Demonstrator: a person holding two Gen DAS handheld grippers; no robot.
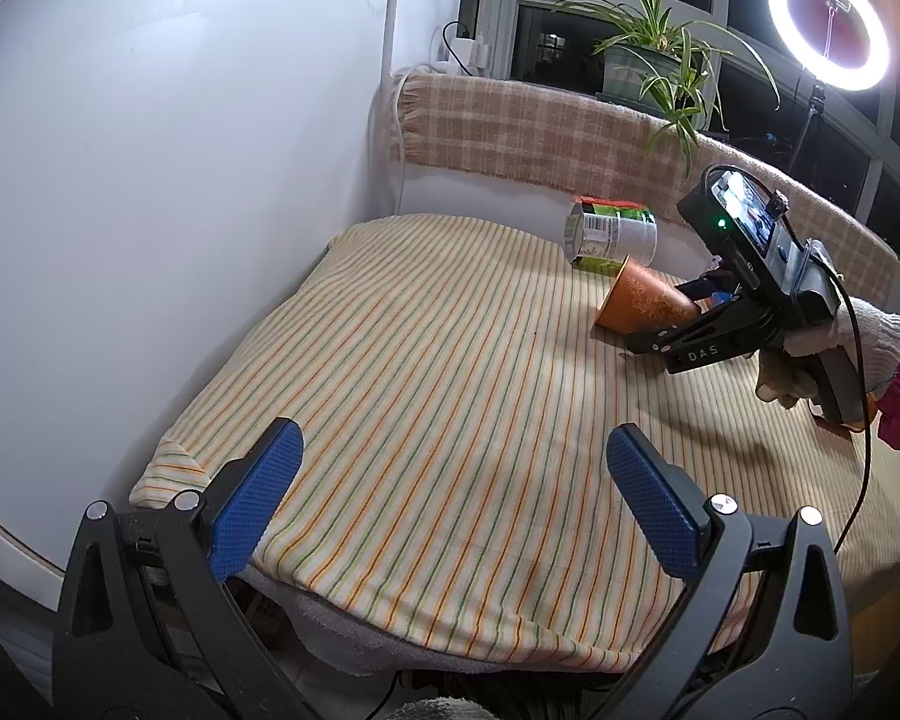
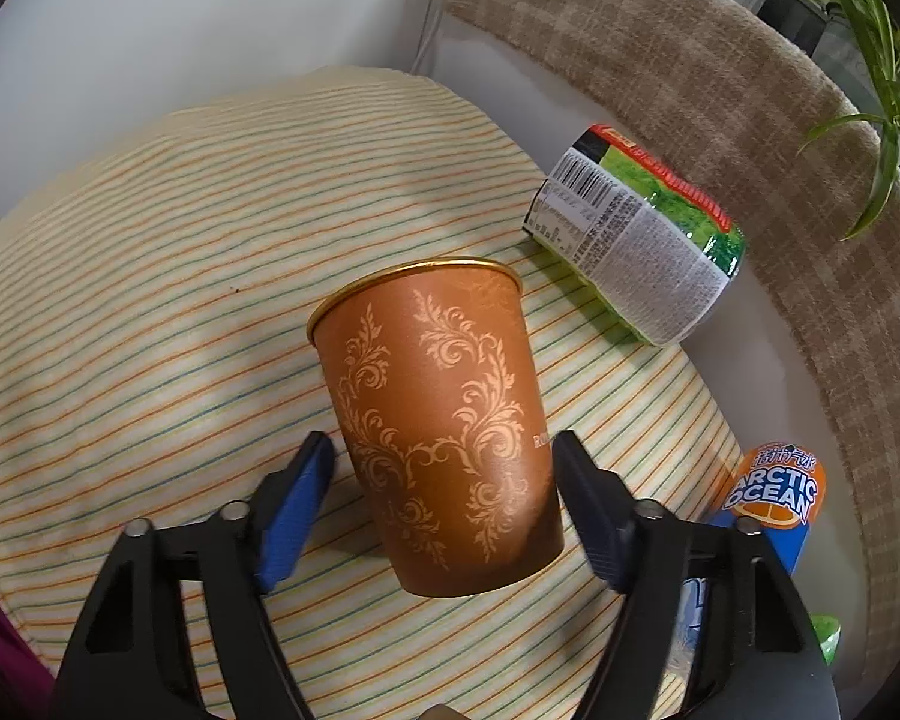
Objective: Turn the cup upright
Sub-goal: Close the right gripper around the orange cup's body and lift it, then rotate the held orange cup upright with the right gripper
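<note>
Brown cup [image 2: 444, 420] with pale leaf pattern lies on its side on the striped cloth [image 2: 150, 312] covering the counter, gold-rimmed mouth pointing away from the right gripper [image 2: 444, 516], base end toward it. The base half of the cup sits between the right gripper's blue pads [image 2: 297, 510], which stand apart. The right pad looks just beside the cup wall, the left pad shows a gap; contact cannot be confirmed. In the left wrist view the cup [image 1: 642, 306] is tipped with the mouth low on the cloth [image 1: 420, 390] and the right gripper [image 1: 699, 315] at its narrow end, held by a white-gloved hand [image 1: 828, 354].

Left gripper [image 1: 453, 480] is well back from the cup, over the near edge of the cloth, fingers wide apart, nothing between them.

Beyond the cup and to the right of the right gripper, a green-labelled can [image 2: 636, 234] lies on its side. An orange and blue Arctic Ocean can [image 2: 768, 504] is just right of the right gripper. A checked blanket [image 2: 720, 90] drapes the ledge behind, with a plant [image 1: 660, 60] and a ring light [image 1: 828, 24] above.
</note>
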